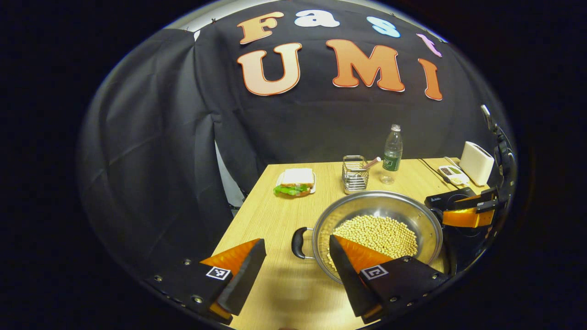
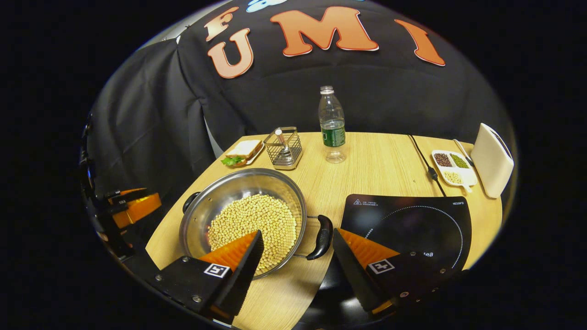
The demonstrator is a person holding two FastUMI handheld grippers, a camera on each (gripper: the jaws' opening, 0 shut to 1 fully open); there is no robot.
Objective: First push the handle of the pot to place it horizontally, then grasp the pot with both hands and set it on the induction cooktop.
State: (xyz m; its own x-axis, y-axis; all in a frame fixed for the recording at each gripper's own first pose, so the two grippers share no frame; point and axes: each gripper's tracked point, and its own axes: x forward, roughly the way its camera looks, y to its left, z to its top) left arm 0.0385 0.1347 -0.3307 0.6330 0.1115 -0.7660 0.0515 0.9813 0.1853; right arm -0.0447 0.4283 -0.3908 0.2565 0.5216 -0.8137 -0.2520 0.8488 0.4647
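A black-draped booth surrounds a pale wood-grain worktop (image 2: pixel 376 169) that carries a water bottle (image 2: pixel 332 123), a wire utensil rack (image 2: pixel 284 147), a sandwich plate (image 2: pixel 243 151), a divided dish of beans (image 2: pixel 451 167) and a white toaster-like box (image 2: pixel 493 160).

The steel pot (image 2: pixel 243 215), holding a layer of soybeans, sits on the worktop just beside the black induction cooktop (image 2: pixel 408 229), not yet on it.

Its two black side handles (image 2: pixel 321 236) appear to lie roughly left to right already, so the push seems done — though the fisheye bend makes that hard to be sure of.

The left tool (image 1: pixel 293 270) has its fingers apart, straddling the near left handle (image 1: pixel 298 242). The right tool (image 2: pixel 296 266) is likewise spread, near the right handle.

To do the grasp well, each tool should close squarely on its handle — then both lift evenly, keeping the pot level so no beans spill.
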